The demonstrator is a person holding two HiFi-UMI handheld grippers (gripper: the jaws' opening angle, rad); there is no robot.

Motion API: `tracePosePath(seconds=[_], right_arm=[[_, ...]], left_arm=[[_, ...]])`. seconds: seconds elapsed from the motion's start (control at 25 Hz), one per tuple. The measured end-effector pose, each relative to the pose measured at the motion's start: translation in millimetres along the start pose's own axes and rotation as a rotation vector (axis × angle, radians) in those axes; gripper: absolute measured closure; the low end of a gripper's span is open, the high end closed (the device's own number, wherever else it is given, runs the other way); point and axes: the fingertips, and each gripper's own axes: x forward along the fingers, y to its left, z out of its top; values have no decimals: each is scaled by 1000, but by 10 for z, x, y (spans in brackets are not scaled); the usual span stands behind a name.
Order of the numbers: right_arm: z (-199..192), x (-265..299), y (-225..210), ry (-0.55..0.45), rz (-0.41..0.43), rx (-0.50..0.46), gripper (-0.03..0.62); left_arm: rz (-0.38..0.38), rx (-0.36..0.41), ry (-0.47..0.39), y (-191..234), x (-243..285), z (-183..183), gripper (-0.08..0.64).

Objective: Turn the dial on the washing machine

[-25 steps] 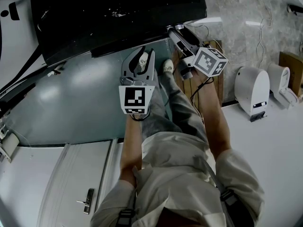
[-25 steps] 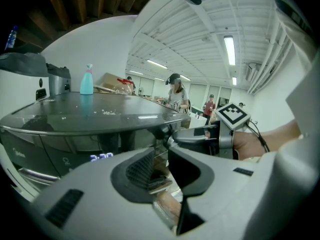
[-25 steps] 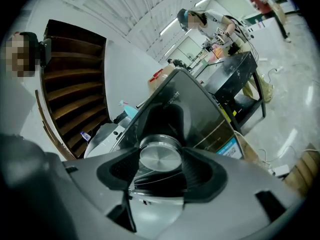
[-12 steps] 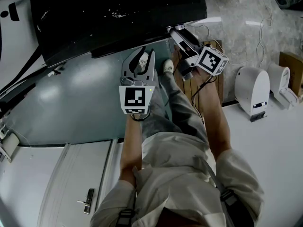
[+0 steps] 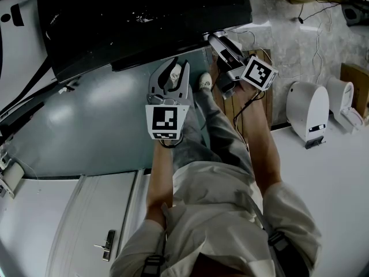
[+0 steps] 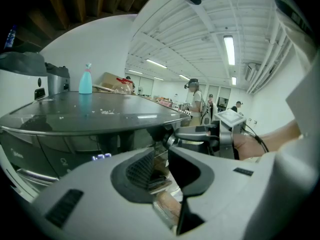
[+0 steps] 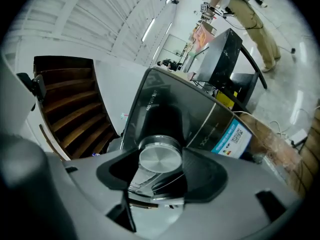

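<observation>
The right claw (image 5: 211,38) is gripping the silver dial (image 7: 160,160) on the washing machine's (image 5: 144,16) front panel, while the left claw (image 5: 172,68) is hanging wide open and empty before that machine.

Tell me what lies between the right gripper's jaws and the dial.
Nothing. In the right gripper view, the right gripper clamps the silver dial directly, with its jaws against the dial's sides.

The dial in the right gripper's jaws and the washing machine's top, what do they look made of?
Dial: likely brushed metal or metallised plastic; silver face with a fine circular sheen. Washing machine's top: dark and glossy, mirrors the ceiling lights; painted metal or glass, unclear.
</observation>
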Motion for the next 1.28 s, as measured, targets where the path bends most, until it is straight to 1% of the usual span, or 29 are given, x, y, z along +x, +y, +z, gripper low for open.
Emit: tracePosePath(seconds=[0.24, 0.4, 0.52, 0.68, 1.04, 1.16, 1.28], right_arm=[[-17, 19, -33, 6, -19, -16, 313], [-16, 44, 35, 13, -4, -24, 303], [-49, 37, 22, 33, -17, -59, 287], [-89, 33, 25, 69, -51, -157, 271], [-141, -115, 34, 113, -161, -365, 272], [-145, -183, 93, 117, -197, -453, 278], [-121, -237, 214, 121, -219, -563, 284]], left_arm=[[5, 0, 0, 19, -3, 2, 465], [5, 0, -3, 19, -3, 9, 465], [5, 0, -2, 14, -8, 12, 465], [7, 2, -3, 18, -16, 27, 465], [14, 12, -20, 18, -52, 147, 465], [16, 7, -29, 31, -74, 193, 465], [21, 9, -38, 45, -99, 251, 465]])
